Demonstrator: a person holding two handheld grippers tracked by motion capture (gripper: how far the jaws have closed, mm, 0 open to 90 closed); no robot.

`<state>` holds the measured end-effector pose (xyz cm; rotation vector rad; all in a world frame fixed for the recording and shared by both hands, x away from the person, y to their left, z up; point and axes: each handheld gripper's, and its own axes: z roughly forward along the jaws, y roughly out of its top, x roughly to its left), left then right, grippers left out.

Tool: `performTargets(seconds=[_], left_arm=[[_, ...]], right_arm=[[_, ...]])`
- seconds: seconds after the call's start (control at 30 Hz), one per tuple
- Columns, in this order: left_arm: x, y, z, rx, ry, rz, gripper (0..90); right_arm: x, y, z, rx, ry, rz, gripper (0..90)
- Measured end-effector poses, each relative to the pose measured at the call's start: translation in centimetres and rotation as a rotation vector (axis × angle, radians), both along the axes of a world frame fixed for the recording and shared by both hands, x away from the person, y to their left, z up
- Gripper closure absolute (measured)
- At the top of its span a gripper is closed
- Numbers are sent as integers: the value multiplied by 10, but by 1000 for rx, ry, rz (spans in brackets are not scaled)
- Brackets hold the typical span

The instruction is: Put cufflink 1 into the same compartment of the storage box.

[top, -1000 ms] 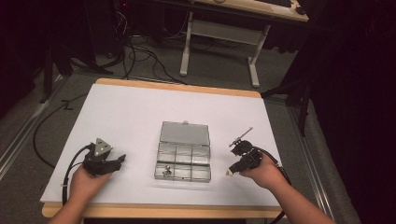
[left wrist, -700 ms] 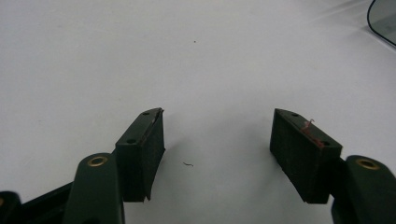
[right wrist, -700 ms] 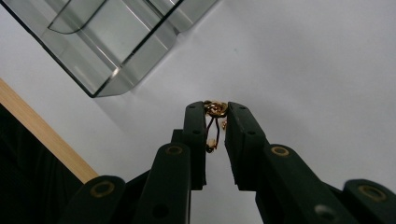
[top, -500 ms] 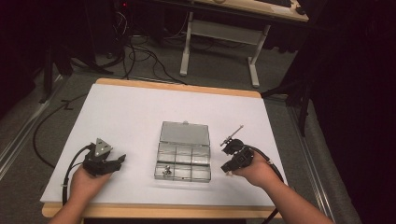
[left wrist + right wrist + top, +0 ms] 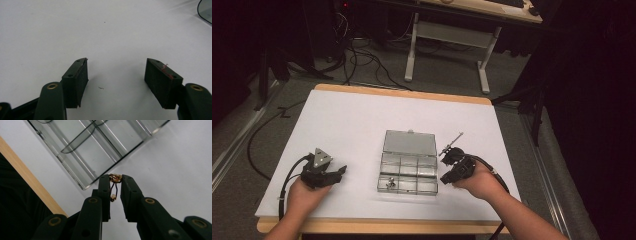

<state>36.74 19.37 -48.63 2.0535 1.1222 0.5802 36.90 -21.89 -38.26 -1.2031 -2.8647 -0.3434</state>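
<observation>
A clear plastic compartment box lies at the table's middle with its lid folded open at the back. A small metal piece sits in its front left compartment. My right gripper hovers just beside the box's right side. In the right gripper view it is shut on a small gold jewellery piece, pinched at the jaw tips with a thin loop hanging down between them, over white table next to the box's corner. My left gripper rests at the table's left, open with nothing between its pads.
The white table top has a wooden edge close to the box's near side. A tiny thread scrap lies between the left jaws. The box's rounded corner shows far off. Cables and a desk frame stand on the floor beyond.
My right gripper has moved left towards the box's right side, still holding the gold piece. The left gripper has kept still.
</observation>
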Motion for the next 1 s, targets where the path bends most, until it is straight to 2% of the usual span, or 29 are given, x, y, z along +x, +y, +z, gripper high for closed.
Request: performTargets(seconds=[0.33, 0.67, 1.0], left_arm=[[0, 0, 0, -3, 2, -2, 362], [0, 1, 0, -6, 2, -4, 362], [0, 1, 0, -5, 3, -5, 363]], right_arm=[[3, 17, -2, -4, 0, 50, 793], [5, 30, -16, 0, 14, 71, 793], [6, 45, -29, -28, 30, 108, 793]])
